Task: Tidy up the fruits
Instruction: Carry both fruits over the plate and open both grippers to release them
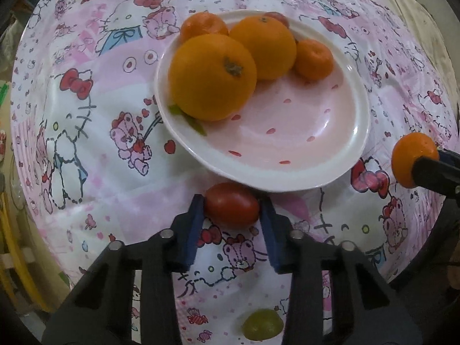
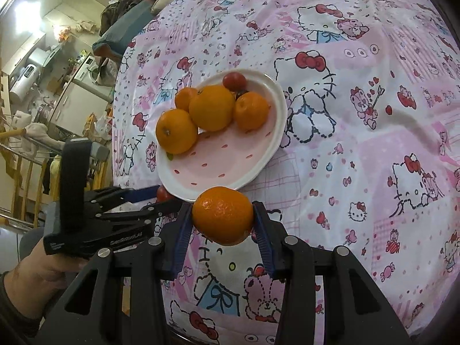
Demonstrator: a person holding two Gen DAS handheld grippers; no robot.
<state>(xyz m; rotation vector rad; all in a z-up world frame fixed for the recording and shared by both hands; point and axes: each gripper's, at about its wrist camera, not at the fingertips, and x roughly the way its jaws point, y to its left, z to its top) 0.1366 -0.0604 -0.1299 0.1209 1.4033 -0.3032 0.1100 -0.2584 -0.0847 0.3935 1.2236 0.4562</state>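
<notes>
Green grape [image 1: 262, 328] nearest; left jaws clamp glossy red tomato [image 1: 232, 208], right jaws dimpled mandarin [image 2: 222, 215].

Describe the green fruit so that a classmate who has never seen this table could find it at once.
Start at the pink plate on the cartoon tablecloth. Come past the red tomato beside its near rim. The green fruit lies alone on the cloth, the only green one.

1. One strip of raised lettering, there on the black side of the left gripper [image 2: 164, 197], seen from the right wrist camera; it's too blurred and too small to read, no letters come through
2. The tablecloth [image 2: 359, 149] is all cartoon cats, bears, bows and hearts in both views, with no readable words or numbers on it
</notes>
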